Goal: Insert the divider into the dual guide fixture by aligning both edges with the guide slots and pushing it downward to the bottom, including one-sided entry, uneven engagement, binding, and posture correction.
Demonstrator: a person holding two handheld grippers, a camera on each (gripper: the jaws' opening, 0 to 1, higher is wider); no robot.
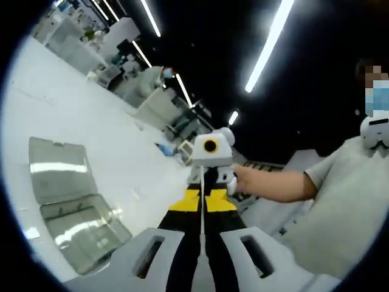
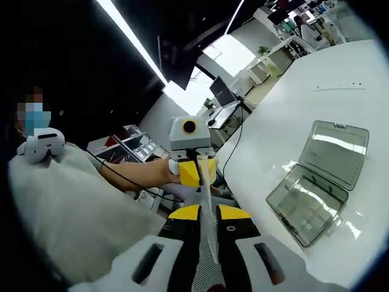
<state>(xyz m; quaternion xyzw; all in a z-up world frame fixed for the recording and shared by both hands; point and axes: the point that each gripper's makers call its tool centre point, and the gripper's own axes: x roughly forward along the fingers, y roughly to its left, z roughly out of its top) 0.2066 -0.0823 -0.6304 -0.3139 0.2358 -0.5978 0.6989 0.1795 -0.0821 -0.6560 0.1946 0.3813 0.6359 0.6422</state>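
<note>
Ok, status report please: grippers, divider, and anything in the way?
Left gripper and right gripper both shut on divider, held in air. Open clear case on table, off to side. Nothing blocking seen.

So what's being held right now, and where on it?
A thin clear divider, gripped edge-on at opposite ends by the right gripper and left gripper.

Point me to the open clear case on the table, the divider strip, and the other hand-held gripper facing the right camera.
clear case [image 2: 317,182], right gripper view, on the hinge line between lid and tray.
divider [image 2: 206,210], right gripper view, on the strip's thin edge between both grippers.
left hand-held gripper [image 2: 197,172], right gripper view, on its yellow tips.
</note>
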